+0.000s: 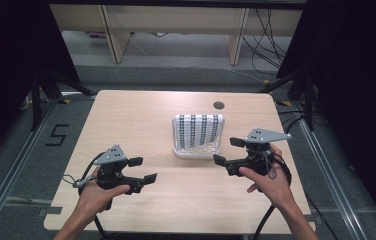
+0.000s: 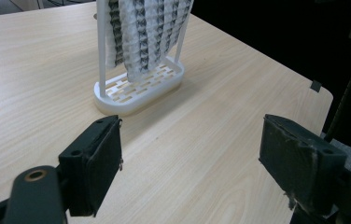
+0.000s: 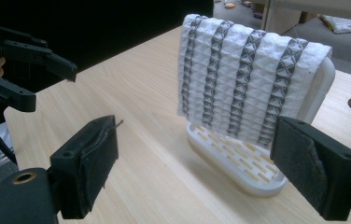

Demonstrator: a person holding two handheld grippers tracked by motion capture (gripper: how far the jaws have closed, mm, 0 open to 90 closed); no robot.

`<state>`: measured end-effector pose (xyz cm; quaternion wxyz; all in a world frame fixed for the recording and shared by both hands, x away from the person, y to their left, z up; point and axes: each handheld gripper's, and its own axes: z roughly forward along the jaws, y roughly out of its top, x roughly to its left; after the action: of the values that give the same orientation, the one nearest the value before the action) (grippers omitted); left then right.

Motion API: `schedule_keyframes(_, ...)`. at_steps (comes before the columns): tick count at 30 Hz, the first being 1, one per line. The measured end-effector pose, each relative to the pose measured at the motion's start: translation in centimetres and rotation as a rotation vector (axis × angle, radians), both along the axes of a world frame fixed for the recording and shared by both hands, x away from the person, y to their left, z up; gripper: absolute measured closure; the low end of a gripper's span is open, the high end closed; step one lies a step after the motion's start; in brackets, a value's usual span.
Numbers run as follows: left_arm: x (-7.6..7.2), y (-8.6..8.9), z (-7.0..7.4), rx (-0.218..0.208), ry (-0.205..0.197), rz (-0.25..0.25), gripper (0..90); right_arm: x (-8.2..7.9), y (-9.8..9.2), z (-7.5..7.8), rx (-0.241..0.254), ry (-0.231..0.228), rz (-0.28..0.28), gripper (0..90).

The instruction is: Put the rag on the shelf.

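A white cloth with dark grey stripes [image 1: 198, 131] hangs over a white plastic rack [image 1: 193, 152] at the middle of the wooden table [image 1: 126, 120]. My left gripper [image 1: 143, 170] is held low at the front left, open and empty, pointing toward the rack. My right gripper [image 1: 228, 151] is open and empty just right of the rack. In the left gripper view the cloth [image 2: 145, 32] and slotted rack base [image 2: 141, 91] lie beyond the open gripper [image 2: 194, 163]. From the right gripper view, the cloth [image 3: 253, 79] and base [image 3: 239, 163] sit close ahead of the open gripper [image 3: 201, 168].
A round cable hole [image 1: 219, 105] sits in the table behind the rack. The left gripper [image 3: 29, 70] appears far off in the right gripper view. Black curtains and stand legs flank the table. Cables [image 1: 268, 40] and a desk frame lie on the floor beyond.
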<state>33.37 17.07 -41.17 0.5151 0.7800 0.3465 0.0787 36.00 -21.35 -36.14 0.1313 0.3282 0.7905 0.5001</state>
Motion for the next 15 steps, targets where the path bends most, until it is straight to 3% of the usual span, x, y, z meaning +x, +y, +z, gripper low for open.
schedule_keyframes(5, -0.2, 0.1, -0.6, 0.007, 0.001, -0.008, 20.4, -0.4, 0.1, -0.5, 0.024, 0.018, 0.004, 16.3)
schedule_keyframes(8, -0.4, 0.0, -0.9, 0.007, -0.004, -0.009, 20.4, -0.7, 0.1, -0.7, 0.007, 0.031, 0.001, 16.3)
schedule_keyframes(9, -0.4, 0.0, -1.0, 0.01, -0.005, -0.012, 20.4, -0.6, 0.0, -0.8, -0.003, 0.008, 0.011, 16.3)
schedule_keyframes(10, -0.5, -0.1, -1.1, 0.011, -0.005, -0.012, 20.3, -0.8, 0.1, -0.9, 0.005, 0.037, 0.005, 16.3)
schedule_keyframes(11, -0.6, -0.1, -1.2, 0.012, -0.006, -0.015, 20.3, -0.8, 0.1, -1.0, 0.004, 0.02, 0.018, 16.3)
schedule_keyframes(12, -0.7, -0.1, -1.3, 0.015, -0.008, -0.013, 20.4, -1.0, 0.1, -1.1, 0.005, 0.043, 0.004, 16.3)
schedule_keyframes(13, -0.8, -0.1, -1.3, 0.026, -0.004, -0.014, 20.4, -0.9, 0.0, -1.3, -0.002, 0.005, 0.016, 16.3)
schedule_keyframes(15, -0.9, -0.1, -1.7, 0.016, -0.005, -0.023, 20.4, -1.2, 0.0, -1.5, -0.003, 0.024, 0.013, 16.3)
